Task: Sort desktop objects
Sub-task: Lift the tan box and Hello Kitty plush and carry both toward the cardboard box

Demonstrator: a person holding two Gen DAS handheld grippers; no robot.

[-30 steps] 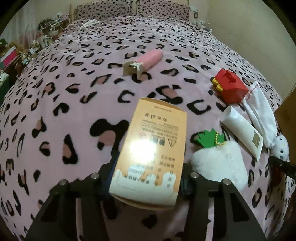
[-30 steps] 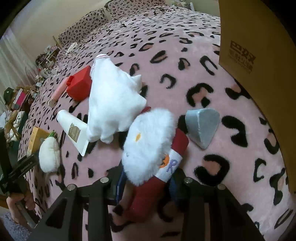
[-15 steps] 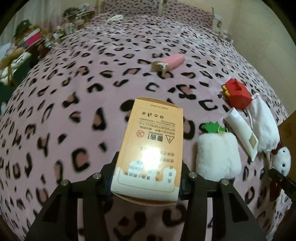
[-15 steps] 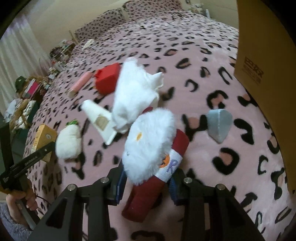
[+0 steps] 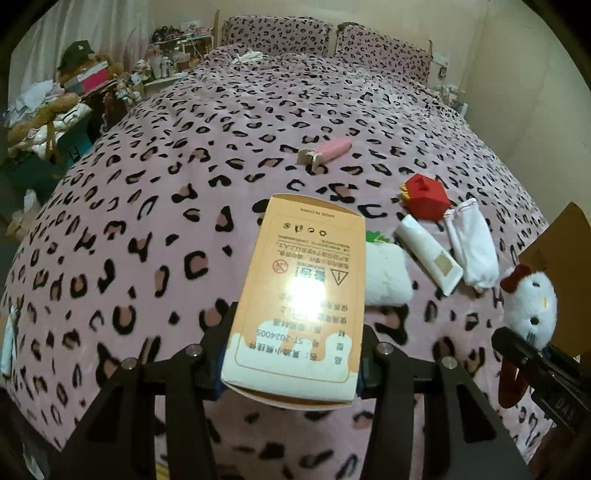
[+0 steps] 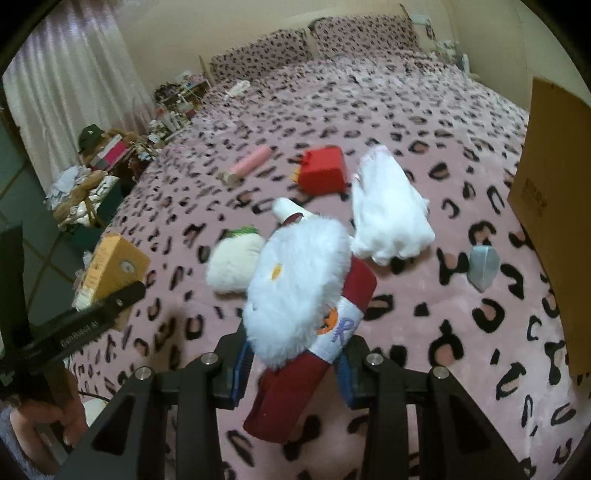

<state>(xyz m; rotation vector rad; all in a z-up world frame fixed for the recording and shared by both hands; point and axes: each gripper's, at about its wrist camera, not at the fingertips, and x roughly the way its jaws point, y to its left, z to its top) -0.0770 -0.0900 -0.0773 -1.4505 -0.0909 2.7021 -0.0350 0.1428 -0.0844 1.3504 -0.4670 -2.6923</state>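
Orange carton (image 5: 301, 299) and cat plush (image 6: 299, 291), each clamped between closed jaws, are now raised higher above the bed (image 5: 155, 206) than before; both pickups are judged complete, placement pending

Home bedroom. Big bed (image 5: 221, 155) w/ pink leopard-print cover fills the view ahead of the left hand-held gripper (image 5: 291, 354); two matching pillows (image 5: 280, 35) at the far end vs a cream wall. Curtain (image 6: 70, 92) far left of the right hand-held gripper (image 6: 291, 363), plus cluttered shelf (image 5: 173, 62) & piles of clothes/boxes (image 5: 55, 107) beside the bed.
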